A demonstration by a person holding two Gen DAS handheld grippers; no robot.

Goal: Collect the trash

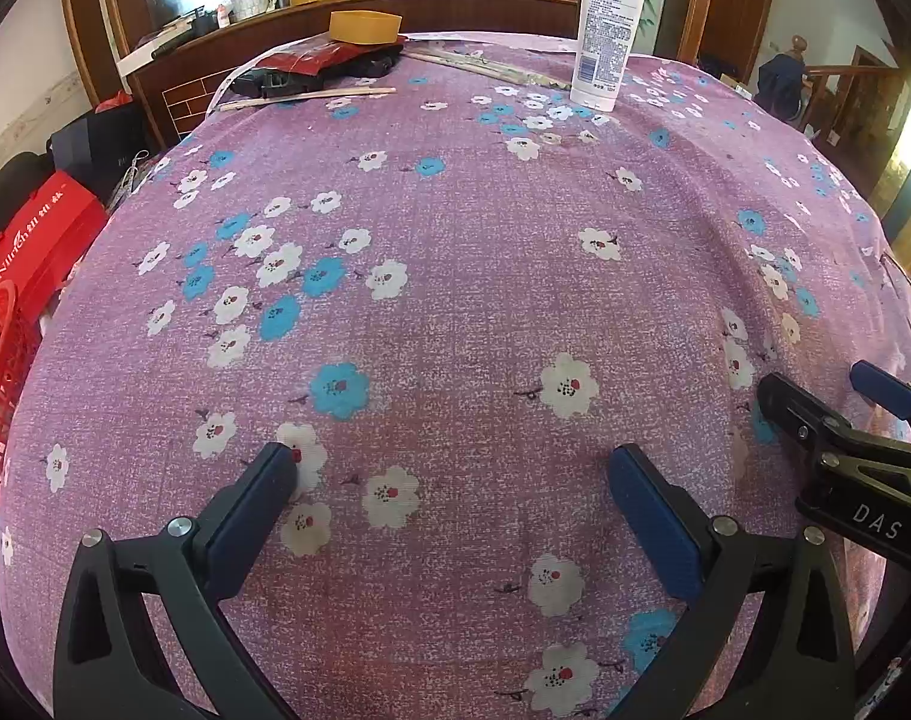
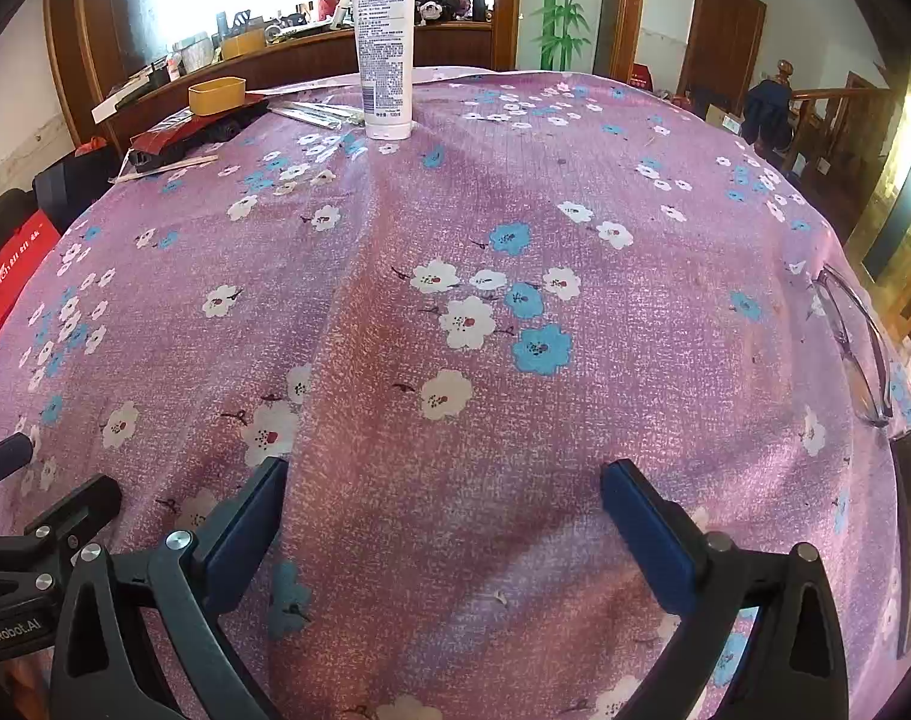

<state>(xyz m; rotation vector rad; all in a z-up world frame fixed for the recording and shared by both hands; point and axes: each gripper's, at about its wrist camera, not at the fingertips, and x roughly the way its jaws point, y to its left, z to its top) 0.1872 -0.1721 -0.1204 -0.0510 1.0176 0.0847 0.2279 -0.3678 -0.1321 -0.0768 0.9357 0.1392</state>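
Tablecloth w/ flowers covers the table; trash sits at its far-left corner: red wrapper, chopsticks. Left gripper & right gripper are both spread wide, nothing held. Risk: reaching far may tip the tube. Only right view shows glasses at the right edge.

Left hand-held gripper: black plastic frame, triangular cut-outs, silver round screws at the pivots, flat dark-blue pads on the fingers. Right hand-held gripper: same build, same blue pads. White "DAS" on its body in the left view; "GenRobot.AI" on the left one's body.
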